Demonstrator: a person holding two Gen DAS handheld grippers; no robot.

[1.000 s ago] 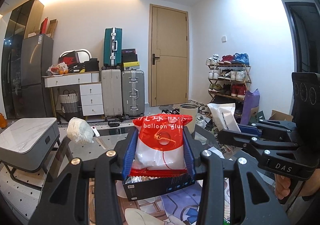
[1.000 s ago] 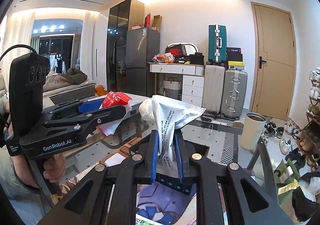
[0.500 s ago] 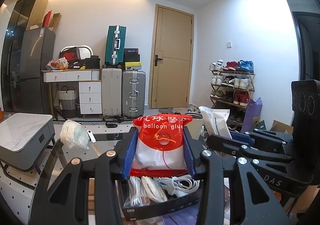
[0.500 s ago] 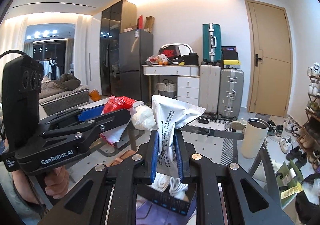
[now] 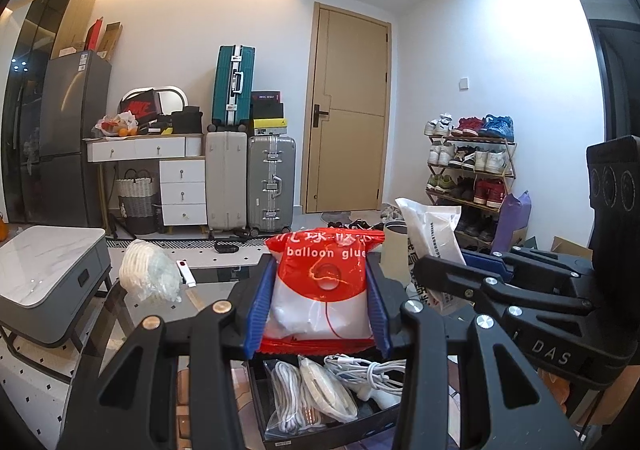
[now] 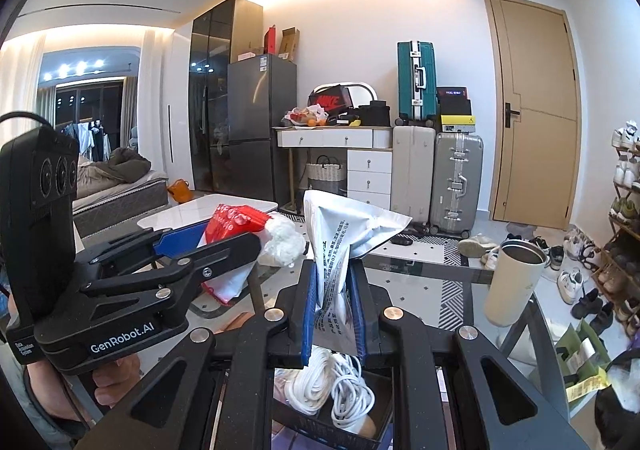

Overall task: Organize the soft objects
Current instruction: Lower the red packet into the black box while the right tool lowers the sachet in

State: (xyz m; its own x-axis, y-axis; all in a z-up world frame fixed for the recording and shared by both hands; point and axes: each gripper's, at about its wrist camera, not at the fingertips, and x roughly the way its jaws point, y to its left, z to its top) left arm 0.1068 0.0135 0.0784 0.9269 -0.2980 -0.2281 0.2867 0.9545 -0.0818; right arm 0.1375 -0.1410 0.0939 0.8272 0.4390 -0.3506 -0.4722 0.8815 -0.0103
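Both pouches held up over the box, ready for packing.

The left gripper (image 5: 318, 304) clamps the red balloon-glue packet (image 5: 320, 286) and the right gripper (image 6: 333, 310) pinches the white pouch (image 6: 340, 246), both above the dark box (image 5: 320, 406) of cables, likely for dropping in.

Suitcases (image 5: 248, 178), door (image 5: 346, 110), shoe rack (image 5: 468, 166).
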